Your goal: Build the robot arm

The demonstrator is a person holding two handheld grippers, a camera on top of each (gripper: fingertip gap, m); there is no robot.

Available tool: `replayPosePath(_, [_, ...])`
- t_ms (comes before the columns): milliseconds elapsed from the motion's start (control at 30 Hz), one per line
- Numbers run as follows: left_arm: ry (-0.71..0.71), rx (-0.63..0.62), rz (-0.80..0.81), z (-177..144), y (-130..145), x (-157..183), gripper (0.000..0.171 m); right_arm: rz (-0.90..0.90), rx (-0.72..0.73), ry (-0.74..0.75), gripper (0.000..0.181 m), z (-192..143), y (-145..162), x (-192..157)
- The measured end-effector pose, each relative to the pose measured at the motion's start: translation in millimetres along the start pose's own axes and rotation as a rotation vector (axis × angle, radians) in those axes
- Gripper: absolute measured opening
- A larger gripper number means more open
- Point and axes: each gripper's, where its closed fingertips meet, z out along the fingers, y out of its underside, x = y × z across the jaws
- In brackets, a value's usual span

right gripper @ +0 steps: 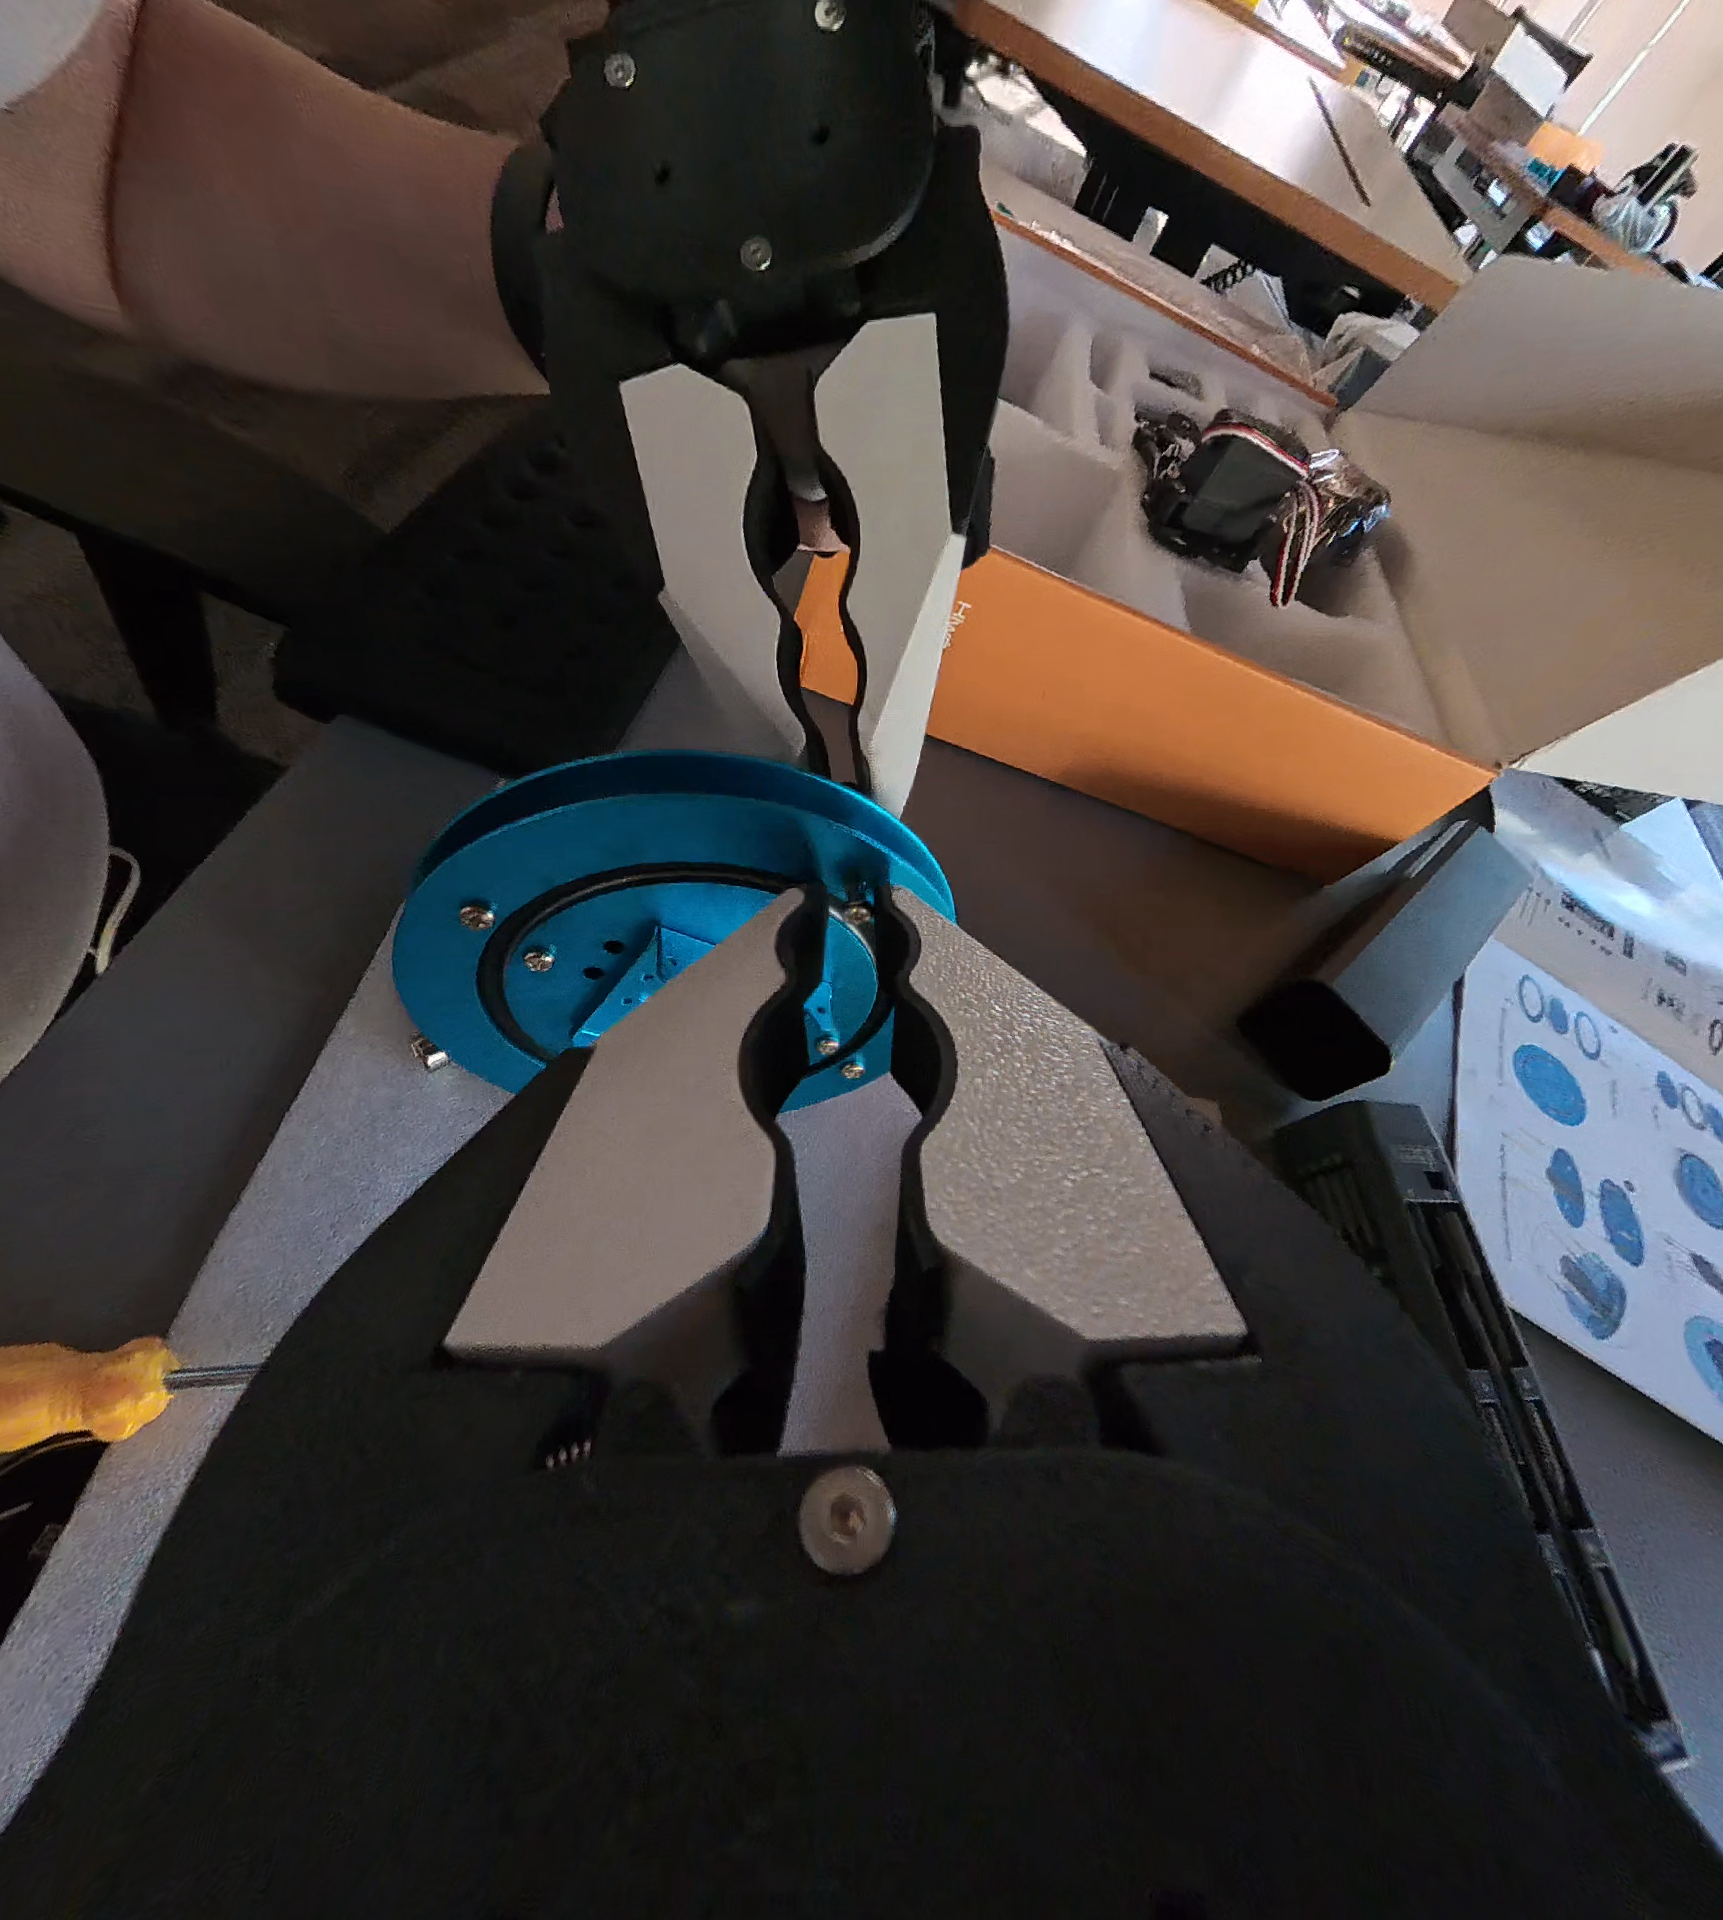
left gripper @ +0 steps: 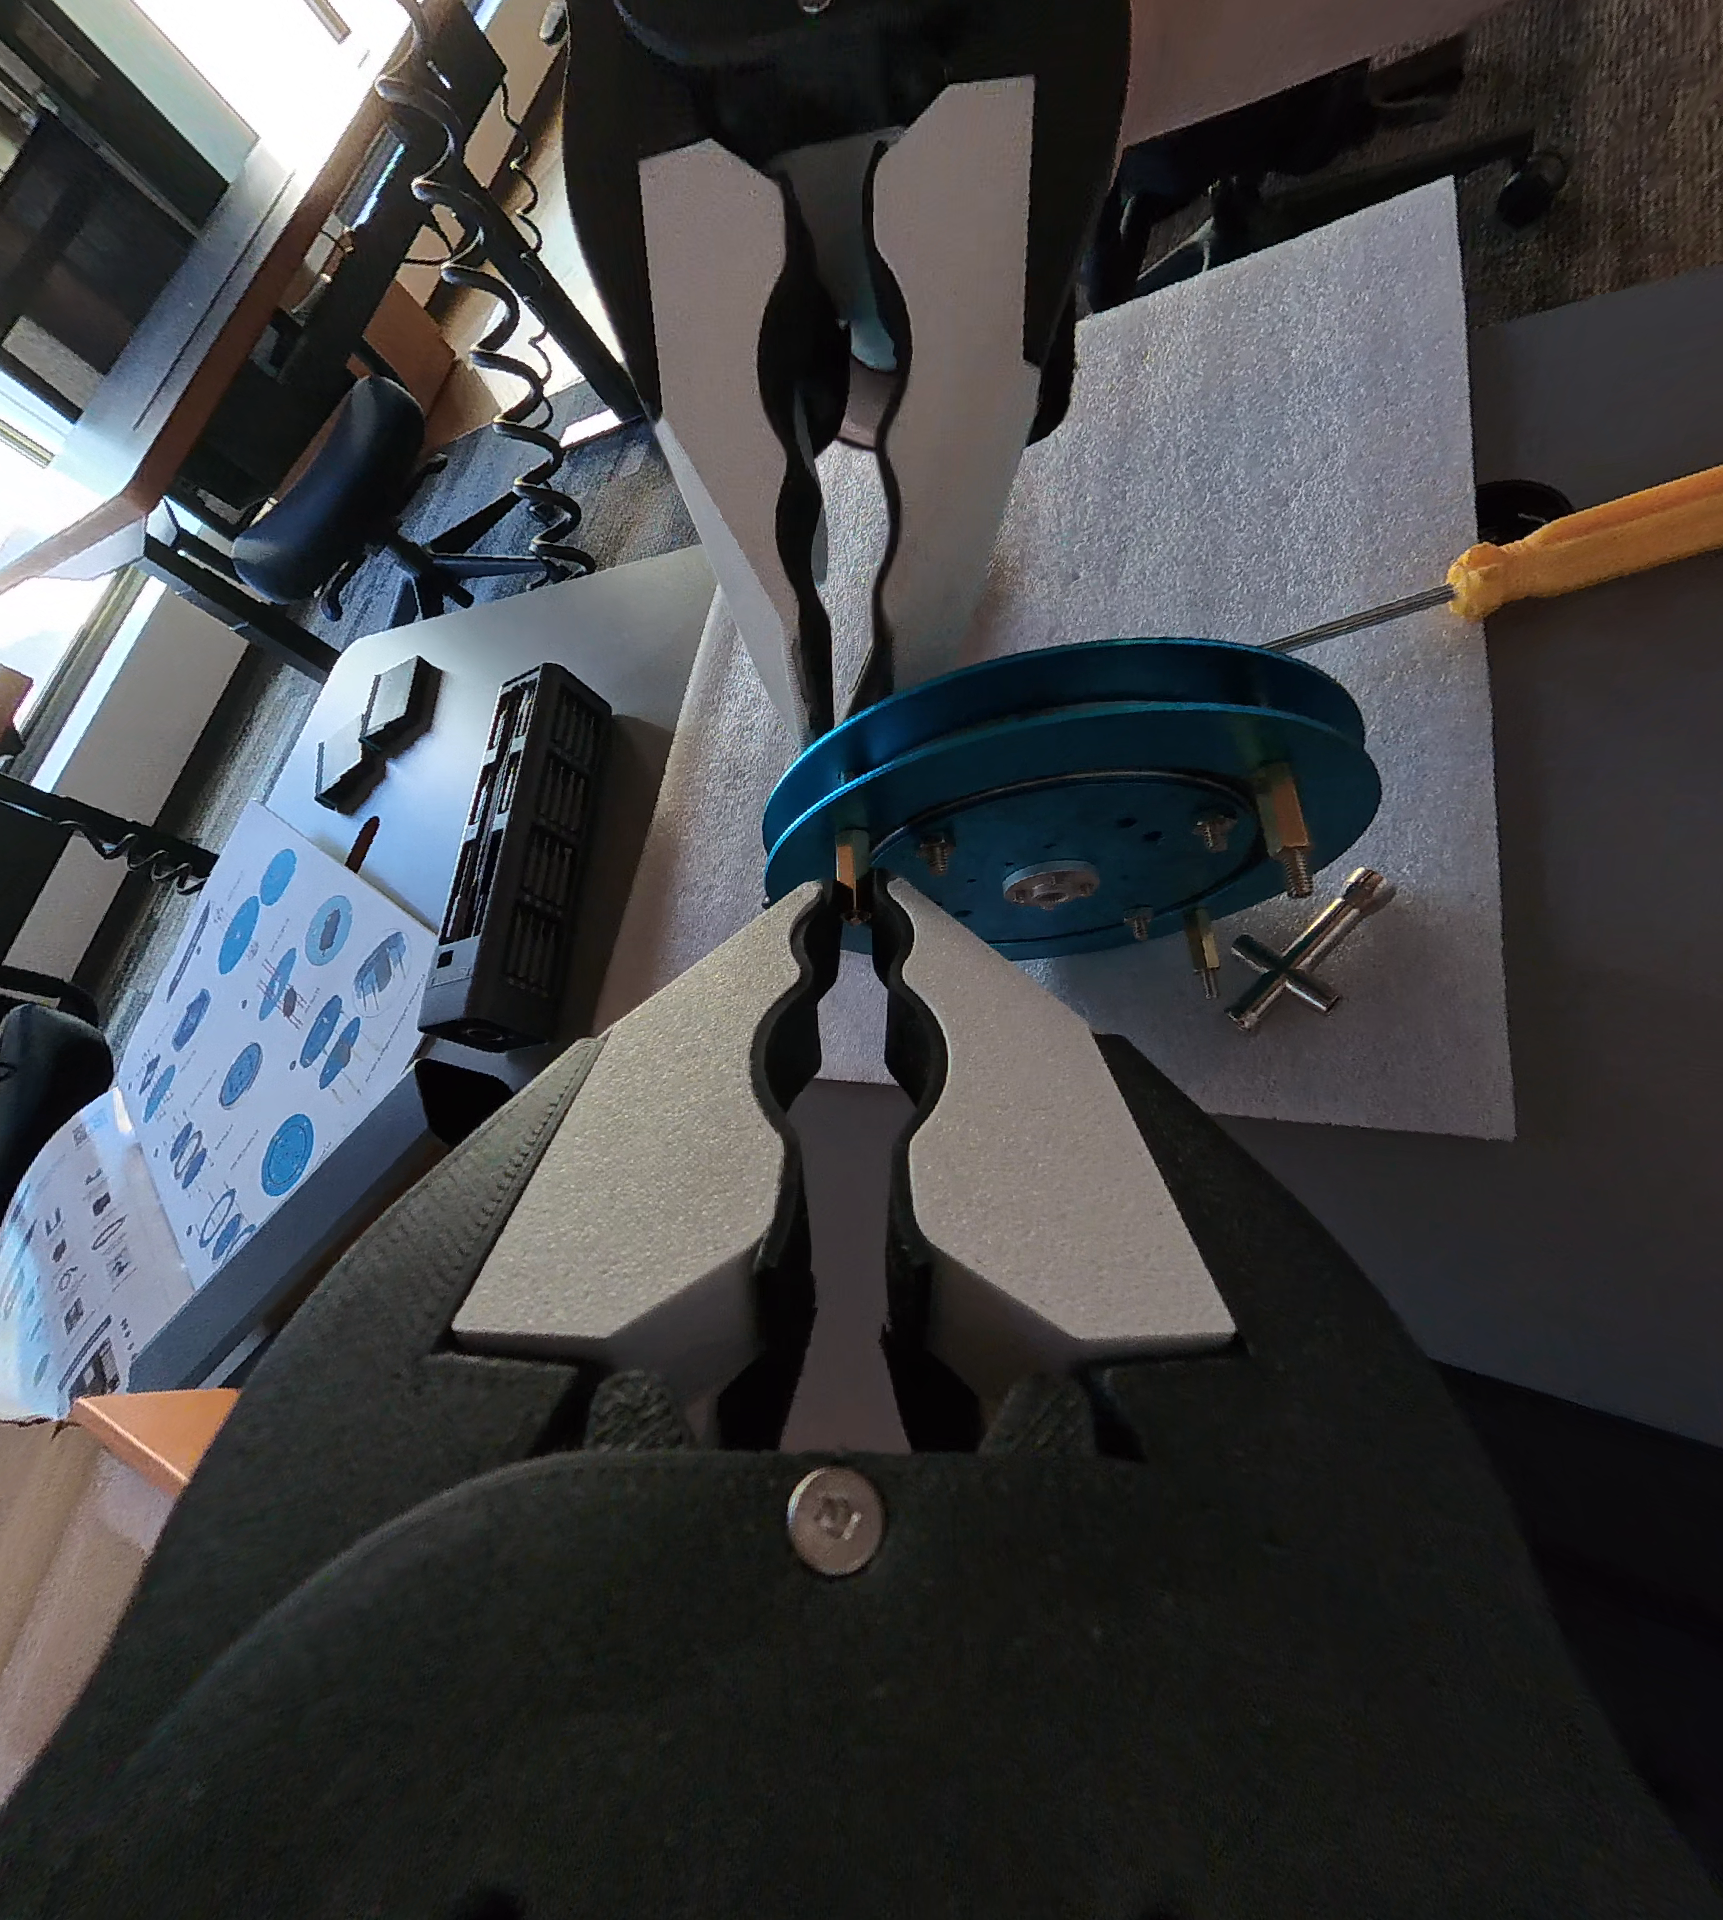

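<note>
A: Far left of the left wrist view?

B: Printed sheet (left gripper: 265, 987) with blue diagrams, then a black bit case (left gripper: 514, 862) just beside it.

A: And mid-frame?

B: Left gripper (left gripper: 854, 902) clenched on the near edge of the blue double-disc assembly (left gripper: 1075, 769), pinching at a brass standoff (left gripper: 849, 868). Right gripper (left gripper: 836, 717) set opposite, nipped onto the far rim. Assembly tilted, held over the white foam sheet (left gripper: 1252, 416).

A: Further right?

B: Cross-shaped metal tool (left gripper: 1288, 966) lying on the foam just beside the discs. Yellow-handled screwdriver (left gripper: 1615, 530) beyond, shaft passing behind the rim.

A: And the right wrist view?

B: Screwdriver at the left edge, both grippers clamped on the discs mid-frame, open orange box (right gripper: 1148, 717) to the right.
</note>
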Motion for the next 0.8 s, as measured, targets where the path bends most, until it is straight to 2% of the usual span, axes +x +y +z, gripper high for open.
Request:
replayPosePath(100, [-0.008, -0.001, 0.007, -0.1, 0.2, 0.0, 0.004, 0.042, -0.025, -0.005, 0.005, 0.7, 2.3, 2.2])
replayPosePath(167, [-0.013, -0.005, 0.017, -0.2, 0.6, -0.3, 0.004, 0.186, -0.024, -0.065, 0.005, 1.0, 2.5, 2.1])
replayPosePath(200, [-0.015, -0.008, 0.020, -0.5, 0.9, -0.5, 0.004, 0.318, -0.021, -0.115, 0.005, 1.6, 3.2, 2.3])
replayPosePath(333, [-0.029, -0.018, 0.044, -0.5, 1.1, -0.7, 0.004, 1.110, -0.027, -0.440, 0.004, 1.1, 2.0, -1.2])
replayPosePath(367, [-0.030, -0.020, 0.046, -0.6, 1.2, -0.6, 0.004, 1.159, -0.001, -0.474, 0.004, 0.9, 1.3, -1.9])
replayPosePath(400, [-0.028, -0.018, 0.044, -0.9, 0.7, -0.3, 0.004, 1.119, 0.022, -0.477, 0.004, 0.4, 1.3, -2.5])
replayPosePath(467, [-0.024, -0.010, 0.035, -0.6, -0.1, 0.0, 0.004, 0.900, 0.048, -0.406, 0.005, -1.2, 1.8, -2.6])
replayPosePath(533, [-0.024, -0.009, 0.034, -0.6, 0.3, 0.1, 0.004, 0.518, 0.055, -0.225, 0.016, -4.4, 4.9, 2.1])
replayPosePath(600, [-0.020, -0.008, 0.029, -0.9, 0.5, 0.3, 0.004, 0.193, 0.049, -0.040, 0.012, -9.3, 5.4, 9.2])
replayPosePath(667, [-0.017, -0.004, 0.027, -1.2, 0.1, 0.7, 0.004, 0.085, 0.024, 0.007, 0.010, -10.1, 2.2, 8.3])
replayPosePath(800, [-0.017, -0.003, 0.027, -0.5, -0.5, 0.5, 0.004, 0.059, 0.001, -0.020, 0.012, -3.5, 1.5, 0.6])
